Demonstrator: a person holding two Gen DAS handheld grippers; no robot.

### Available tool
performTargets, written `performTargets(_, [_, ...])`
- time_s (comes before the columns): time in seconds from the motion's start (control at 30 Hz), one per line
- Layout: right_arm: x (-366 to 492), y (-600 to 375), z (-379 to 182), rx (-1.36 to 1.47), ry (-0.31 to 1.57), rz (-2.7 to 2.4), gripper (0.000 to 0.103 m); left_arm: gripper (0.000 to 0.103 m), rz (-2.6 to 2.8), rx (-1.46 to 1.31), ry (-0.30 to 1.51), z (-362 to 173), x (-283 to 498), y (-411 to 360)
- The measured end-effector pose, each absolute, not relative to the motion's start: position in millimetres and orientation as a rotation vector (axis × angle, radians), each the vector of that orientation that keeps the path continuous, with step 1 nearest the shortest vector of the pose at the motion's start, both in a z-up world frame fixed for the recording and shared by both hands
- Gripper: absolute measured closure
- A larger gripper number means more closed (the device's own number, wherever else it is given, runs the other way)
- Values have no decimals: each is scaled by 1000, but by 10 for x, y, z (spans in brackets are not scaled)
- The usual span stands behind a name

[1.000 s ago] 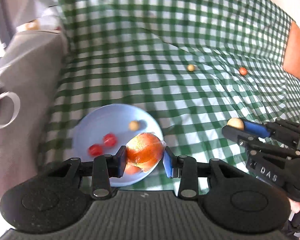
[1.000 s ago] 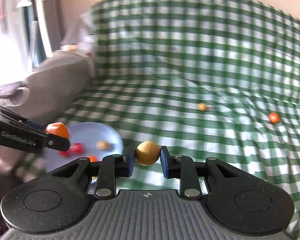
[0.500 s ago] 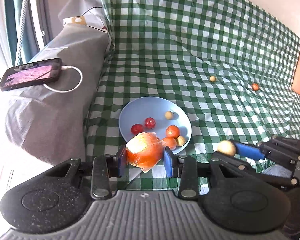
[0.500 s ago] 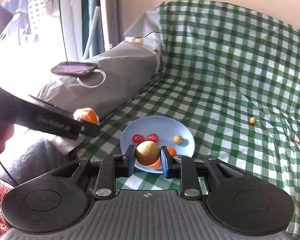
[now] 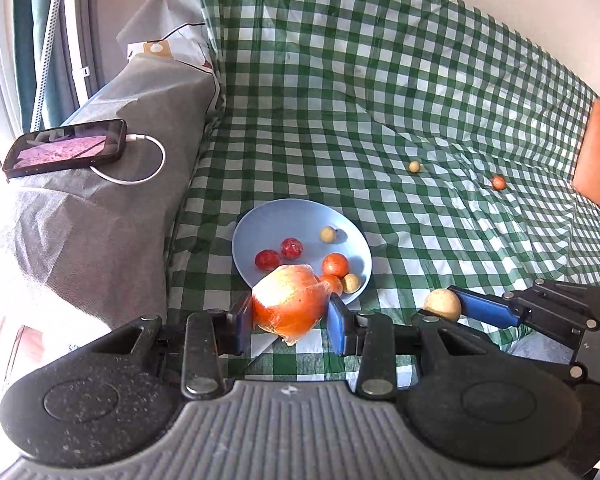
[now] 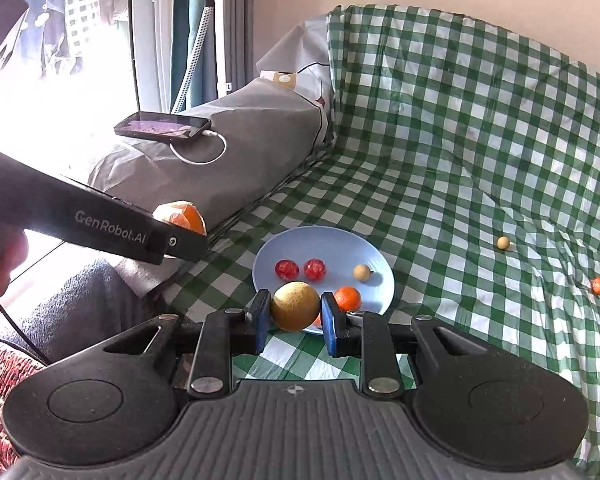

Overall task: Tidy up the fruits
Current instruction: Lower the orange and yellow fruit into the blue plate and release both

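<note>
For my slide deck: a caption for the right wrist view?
Right hand-held gripper holding a tan round fruit above the blue plate.

A green and white checked cloth covers the sofa seat and its back. At the left edge of the seat stands a grey covered armrest. On its top lies a phone with the screen lit, and a white cable is plugged in and curls beside it. An orange cushion sits at the far right edge.
</note>
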State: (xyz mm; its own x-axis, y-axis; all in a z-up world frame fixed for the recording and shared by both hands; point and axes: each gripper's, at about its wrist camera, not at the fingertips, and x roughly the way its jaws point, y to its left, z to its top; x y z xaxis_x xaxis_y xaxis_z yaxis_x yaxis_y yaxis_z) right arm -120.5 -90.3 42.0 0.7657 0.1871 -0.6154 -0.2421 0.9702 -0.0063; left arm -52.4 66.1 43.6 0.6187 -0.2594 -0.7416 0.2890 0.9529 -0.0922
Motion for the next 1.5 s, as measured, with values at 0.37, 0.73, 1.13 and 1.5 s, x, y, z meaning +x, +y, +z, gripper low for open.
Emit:
performTargets(0.37, [-1199, -920, 426, -84, 661, 224, 75, 61, -304, 32, 858, 417, -476, 680])
performTargets(0.73, [-1102, -969, 382, -77, 668, 216, 75, 61, -272, 20, 874, 375, -283, 722])
performTargets(1.13, [-689, -1055, 258, -77, 677, 195, 75, 61, -249, 32, 882, 272, 148, 656])
performTargets(1.5, [-94, -1125, -19, -79, 714, 196, 75, 61, -241, 57, 939, -66, 742, 473])
